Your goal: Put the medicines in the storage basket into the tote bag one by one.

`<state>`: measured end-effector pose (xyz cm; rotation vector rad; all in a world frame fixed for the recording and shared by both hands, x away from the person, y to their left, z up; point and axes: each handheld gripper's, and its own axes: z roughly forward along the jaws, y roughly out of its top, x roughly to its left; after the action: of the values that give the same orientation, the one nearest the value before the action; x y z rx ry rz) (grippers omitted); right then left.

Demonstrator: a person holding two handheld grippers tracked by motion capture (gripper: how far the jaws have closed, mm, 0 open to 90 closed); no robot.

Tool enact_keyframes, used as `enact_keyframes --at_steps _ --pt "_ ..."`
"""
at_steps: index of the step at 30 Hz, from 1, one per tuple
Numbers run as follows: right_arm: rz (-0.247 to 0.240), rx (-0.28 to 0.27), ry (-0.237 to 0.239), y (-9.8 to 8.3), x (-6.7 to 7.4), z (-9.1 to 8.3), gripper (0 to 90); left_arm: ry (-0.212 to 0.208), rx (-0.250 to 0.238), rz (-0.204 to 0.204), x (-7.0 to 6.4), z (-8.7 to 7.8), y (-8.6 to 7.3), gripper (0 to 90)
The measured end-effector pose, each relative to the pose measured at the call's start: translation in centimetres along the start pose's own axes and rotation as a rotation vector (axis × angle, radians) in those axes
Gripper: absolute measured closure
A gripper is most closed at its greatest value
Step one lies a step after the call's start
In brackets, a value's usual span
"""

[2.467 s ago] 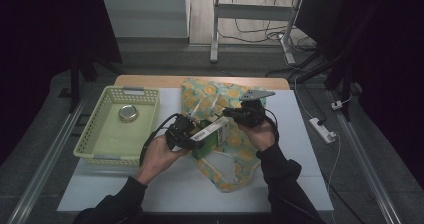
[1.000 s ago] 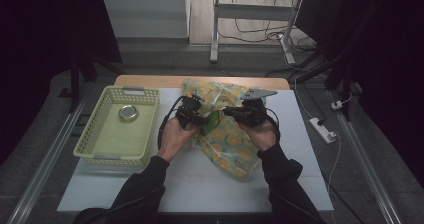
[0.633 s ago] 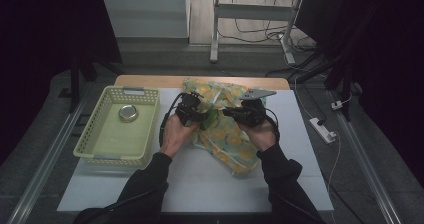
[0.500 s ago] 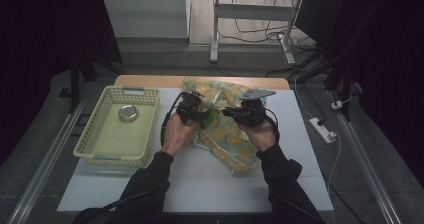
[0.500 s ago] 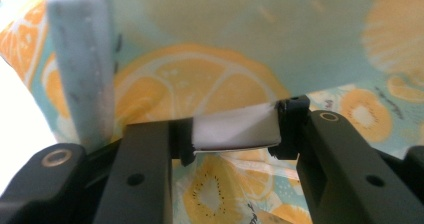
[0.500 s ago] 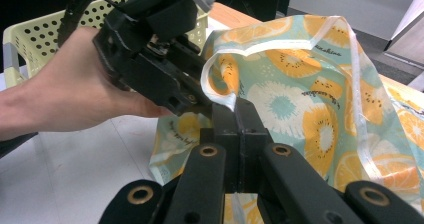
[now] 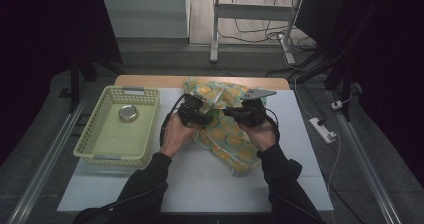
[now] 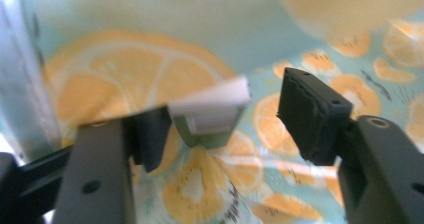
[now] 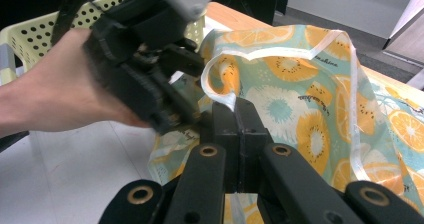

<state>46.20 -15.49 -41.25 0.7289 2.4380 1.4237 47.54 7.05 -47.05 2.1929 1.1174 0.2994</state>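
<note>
The right tongs (image 9: 235, 106) are gripping the bag (image 9: 310, 109) rim, its print too small to read. The left tongs (image 8: 225, 129), just opening, are releasing a small green-and-white box (image 8: 210, 116).

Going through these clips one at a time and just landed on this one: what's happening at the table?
A person is packing a fruit-print plastic bag on the white table with two hand-held grippers. The right hand-held gripper is shut on the bag's white-edged rim, holding it open. The left hand-held gripper reaches inside the bag; its jaws have just been opening and stand apart around a small green and white box. A round metal tin sits in the pale yellow basket at the left.
</note>
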Motion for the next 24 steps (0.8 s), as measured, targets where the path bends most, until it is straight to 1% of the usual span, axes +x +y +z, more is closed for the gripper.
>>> enact_keyframes --at_steps 2,3,6,8,9,12,14,16,18,19,20,22,24 --pt "0.003 -0.002 -0.001 0.0 -0.1 -0.1 89.4 0.011 0.012 0.021 -0.2 -0.5 -0.4 32.9" --pt "0.003 -0.003 -0.001 0.0 -0.1 -0.1 89.5 0.007 0.012 0.024 -0.2 -0.7 -0.7 32.3" --pt "0.006 -0.002 -0.001 0.0 -0.2 -0.1 89.4 -0.027 0.031 0.006 0.0 -1.2 -1.4 30.7" --pt "0.007 -0.002 0.002 0.0 -0.1 -0.1 89.5 -0.053 0.057 -0.012 0.2 -1.1 -1.8 30.5" --pt "0.007 -0.002 0.001 0.0 -0.1 0.0 89.4 -0.061 0.081 -0.021 0.3 -0.9 -2.0 30.8" --pt "0.004 0.001 0.004 0.0 0.0 0.1 89.4 -0.055 0.137 -0.022 0.4 -0.1 -2.7 30.5" --pt "0.004 0.003 0.006 -0.1 0.0 0.1 89.4 -0.062 0.151 -0.035 0.6 0.0 -3.1 33.2" --pt "0.005 0.006 0.007 -0.1 -0.1 0.1 89.4 -0.082 0.156 -0.044 0.8 -0.2 -3.4 33.7" --pt "0.004 0.009 0.005 -0.1 -0.1 0.1 89.4 -0.096 0.142 -0.049 0.8 -0.9 -3.6 32.1" --pt "0.006 0.007 0.006 -0.1 -0.2 0.2 89.4 -0.113 0.130 -0.055 0.9 -1.3 -3.6 31.1" --pt "0.006 0.007 0.006 -0.2 -0.2 0.2 89.4 -0.132 0.116 -0.051 0.9 -1.8 -3.7 29.3" --pt "0.006 0.007 0.006 -0.2 -0.2 0.2 89.4 -0.150 0.095 -0.048 1.1 -2.8 -3.8 27.7" --pt "0.005 0.009 0.006 -0.1 -0.1 0.2 89.4 -0.161 0.076 -0.035 1.2 -3.8 -4.0 25.6"
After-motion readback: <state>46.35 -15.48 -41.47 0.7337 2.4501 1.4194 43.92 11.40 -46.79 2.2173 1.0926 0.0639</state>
